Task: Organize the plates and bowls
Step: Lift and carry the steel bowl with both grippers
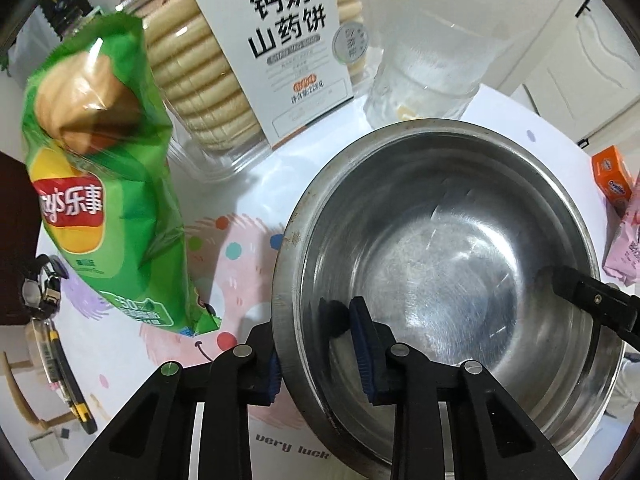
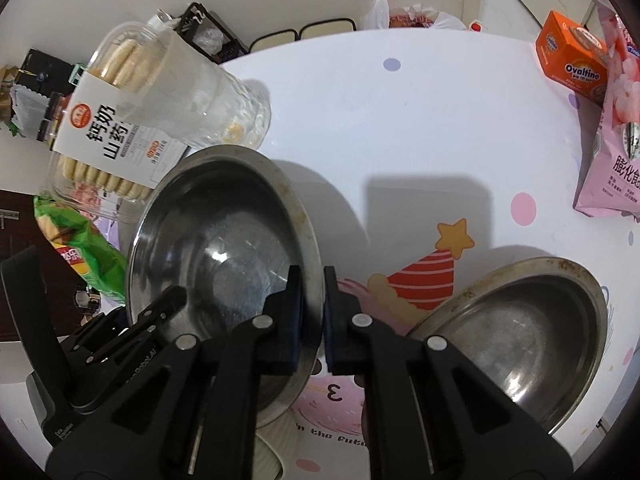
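- The steel bowl (image 1: 440, 280) sat between the two grippers, its open mouth facing up, and each gripper had hold of the rim on an opposite side.
- The left gripper (image 1: 316, 344) straddled the near-left wall of the bowl, one pad inside and one outside. Its jaws were narrowed around that wall, though the outer pad (image 1: 274, 368) was mostly hidden behind the rim, so full contact there could not be confirmed.
- The right gripper (image 2: 314, 316) had its jaws pressed almost together on the thin rim at the opposite edge, pinching it (its tip showed in the left wrist view as a dark finger reaching in over the far-right side).
- A second bowl (image 2: 520, 340), shallower and also steel, lay on the desk (image 2: 400, 120) to the right of the right gripper, apart from the held one.
- I judged the coming move to turn on that relation: the second bowl lay on the right hand's side, so a nesting carry would run rightward, with the right hand leading.
- A glass cup (image 2: 212, 108), a biscuit box (image 1: 280, 48) and a green crisp bag (image 1: 108, 184) crowded the left and far sides.
- The risk looked to be uneven lift tilting the bowl.
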Tool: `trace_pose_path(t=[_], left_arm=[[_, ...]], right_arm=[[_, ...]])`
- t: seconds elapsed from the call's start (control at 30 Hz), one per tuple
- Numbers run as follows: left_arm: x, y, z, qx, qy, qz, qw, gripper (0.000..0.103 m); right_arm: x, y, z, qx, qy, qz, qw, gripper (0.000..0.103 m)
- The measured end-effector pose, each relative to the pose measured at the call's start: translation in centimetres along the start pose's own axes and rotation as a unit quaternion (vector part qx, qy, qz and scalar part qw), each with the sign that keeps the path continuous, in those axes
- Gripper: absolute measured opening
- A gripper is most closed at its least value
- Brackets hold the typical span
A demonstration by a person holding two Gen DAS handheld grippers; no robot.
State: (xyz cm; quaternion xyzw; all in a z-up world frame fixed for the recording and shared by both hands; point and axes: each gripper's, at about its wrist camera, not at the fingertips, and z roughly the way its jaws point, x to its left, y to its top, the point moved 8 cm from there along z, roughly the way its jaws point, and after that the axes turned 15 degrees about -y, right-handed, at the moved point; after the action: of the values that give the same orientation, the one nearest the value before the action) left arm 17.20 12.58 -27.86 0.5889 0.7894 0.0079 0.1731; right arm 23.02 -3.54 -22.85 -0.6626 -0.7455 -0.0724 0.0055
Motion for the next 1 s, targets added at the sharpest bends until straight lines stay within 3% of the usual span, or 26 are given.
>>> trace_pose_path(t=[0.63,1.0], left_arm=[[-3.1,-1.2,-4.8,-0.058,0.0,0.046,0.9973,0.027],[-9.8,-1.9,-5.1,-0.067,-0.03,0.111,0.9912,0.027]], right_arm=[[-2.6,-1.0,-5.1,-0.05,0.043,0.032,0.997,0.011],[-8.5,-3.0,-8.8,-0.084,0.035,0.081,0.993,0.011]])
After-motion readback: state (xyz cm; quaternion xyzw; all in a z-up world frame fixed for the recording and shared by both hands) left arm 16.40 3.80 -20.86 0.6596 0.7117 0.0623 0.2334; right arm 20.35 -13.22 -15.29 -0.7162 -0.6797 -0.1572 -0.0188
